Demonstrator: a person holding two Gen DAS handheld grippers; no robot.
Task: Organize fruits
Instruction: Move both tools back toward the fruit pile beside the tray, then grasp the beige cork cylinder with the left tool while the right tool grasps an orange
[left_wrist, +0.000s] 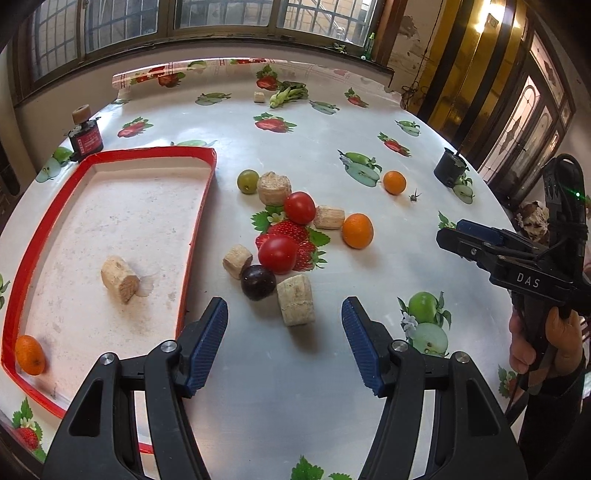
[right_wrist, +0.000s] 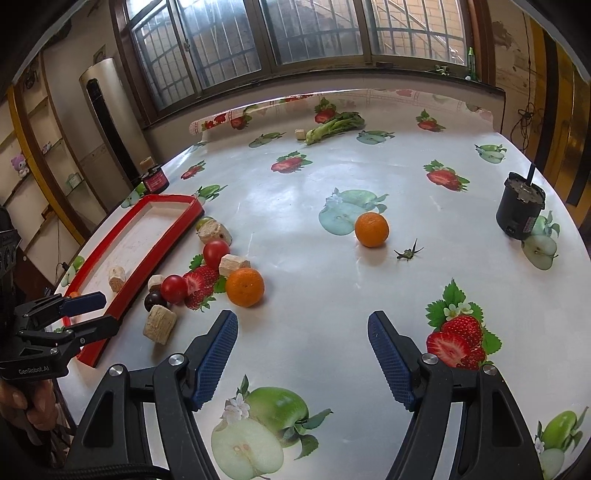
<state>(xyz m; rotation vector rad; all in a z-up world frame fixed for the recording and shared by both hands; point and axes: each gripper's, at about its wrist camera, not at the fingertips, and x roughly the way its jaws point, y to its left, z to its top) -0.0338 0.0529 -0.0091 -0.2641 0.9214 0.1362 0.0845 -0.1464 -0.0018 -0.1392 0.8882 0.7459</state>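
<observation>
A red-rimmed white tray (left_wrist: 110, 158) lies at the left and holds a small orange (left_wrist: 30, 355) and a tan chunk (left_wrist: 120, 283). Right of it lies a cluster: two red tomatoes (left_wrist: 277, 254), a dark plum (left_wrist: 258, 282), a green fruit (left_wrist: 248, 181), an orange (left_wrist: 357, 230) and several tan chunks (left_wrist: 296, 300). Another orange (right_wrist: 371, 229) lies apart, farther out. My left gripper (left_wrist: 284, 345) is open and empty, just short of the plum and nearest chunk. My right gripper (right_wrist: 302, 356) is open and empty over bare table, right of the cluster.
A fruit-printed cloth covers the table (right_wrist: 314, 184). A black can (right_wrist: 520, 211) stands at the right edge and a dark jar (left_wrist: 85, 137) beyond the tray. A leafy green (right_wrist: 334, 127) lies at the far side. A small stem (right_wrist: 408, 253) lies near the far orange.
</observation>
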